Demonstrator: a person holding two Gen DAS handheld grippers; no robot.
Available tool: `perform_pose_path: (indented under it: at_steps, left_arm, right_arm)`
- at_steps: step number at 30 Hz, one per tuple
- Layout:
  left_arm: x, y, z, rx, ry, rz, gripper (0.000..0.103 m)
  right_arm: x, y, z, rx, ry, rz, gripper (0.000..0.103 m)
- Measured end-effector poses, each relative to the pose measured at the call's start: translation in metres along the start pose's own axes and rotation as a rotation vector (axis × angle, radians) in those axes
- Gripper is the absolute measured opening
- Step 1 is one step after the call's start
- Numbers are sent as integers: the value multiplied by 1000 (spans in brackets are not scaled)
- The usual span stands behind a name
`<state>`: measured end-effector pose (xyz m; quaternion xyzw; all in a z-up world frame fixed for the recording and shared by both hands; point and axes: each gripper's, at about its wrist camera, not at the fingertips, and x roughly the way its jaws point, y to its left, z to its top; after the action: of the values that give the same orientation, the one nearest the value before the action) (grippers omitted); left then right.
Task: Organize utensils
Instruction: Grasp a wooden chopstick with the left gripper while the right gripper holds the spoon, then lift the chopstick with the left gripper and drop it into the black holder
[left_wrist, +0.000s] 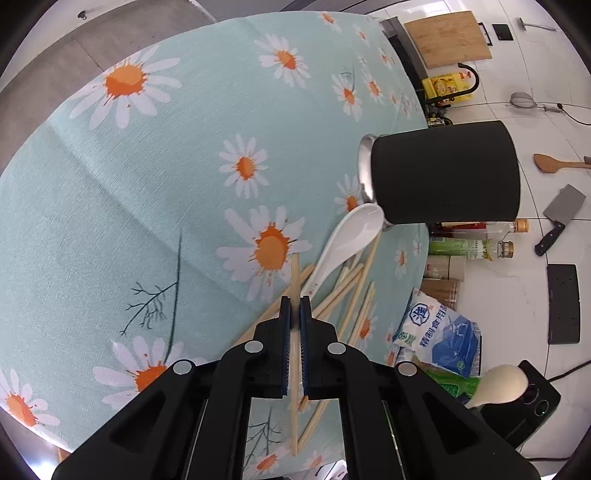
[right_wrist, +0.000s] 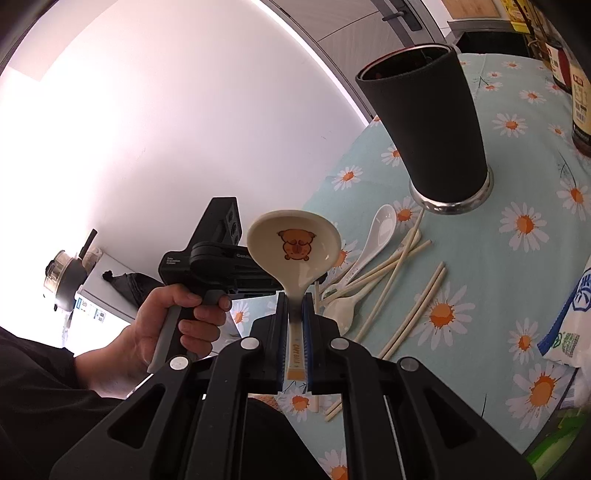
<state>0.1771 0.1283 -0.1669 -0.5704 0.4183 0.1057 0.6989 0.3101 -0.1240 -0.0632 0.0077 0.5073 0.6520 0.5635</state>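
Note:
My left gripper (left_wrist: 295, 307) is shut on a pale wooden chopstick (left_wrist: 294, 273), held above the daisy tablecloth (left_wrist: 147, 184). Several more chopsticks (left_wrist: 351, 295) and a white ceramic spoon (left_wrist: 347, 240) lie scattered below it, next to the black utensil cup (left_wrist: 443, 173). My right gripper (right_wrist: 294, 302) is shut on the handle of a cream spoon with a cartoon bear (right_wrist: 291, 247), bowl upward, raised off the table. In the right wrist view the black cup (right_wrist: 424, 122) stands upright, with the white spoon (right_wrist: 376, 236), another cream spoon (right_wrist: 341, 310) and chopsticks (right_wrist: 406, 314) near its base.
Salt bag (left_wrist: 439, 332), bottles (left_wrist: 472, 247) and boxes crowd the table's right edge. A cleaver (left_wrist: 557, 218), wooden spatula (left_wrist: 557, 162), cutting board (left_wrist: 447, 37) and strainer hang on the wall behind. The person's hand holds the left gripper's handle (right_wrist: 177, 314).

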Motion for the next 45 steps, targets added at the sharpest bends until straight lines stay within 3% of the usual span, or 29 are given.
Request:
perform_pose_path:
  at_steps: [6,22,29,35,45]
  left_arm:
    - [-11,-24,7,73,-14,-20,3]
    - [-53,-117,49,503,-71,-103,3]
    - [-73,-142,64,625,-98,-164,3]
    - [-90,-169,75,752,-192,-205,3]
    - [-105,-222,92,859,-285,-296,3]
  right_arm:
    - [-1,-9,0,34,-34,-33,9]
    - [-18,-17,26,179,-268,-241,9]
    - [-32,1,50,170,-372,-319,9]
    - [-43,15,74,165,-458,-357,9]
    - [-62,29,121,89,-545,-376,9]
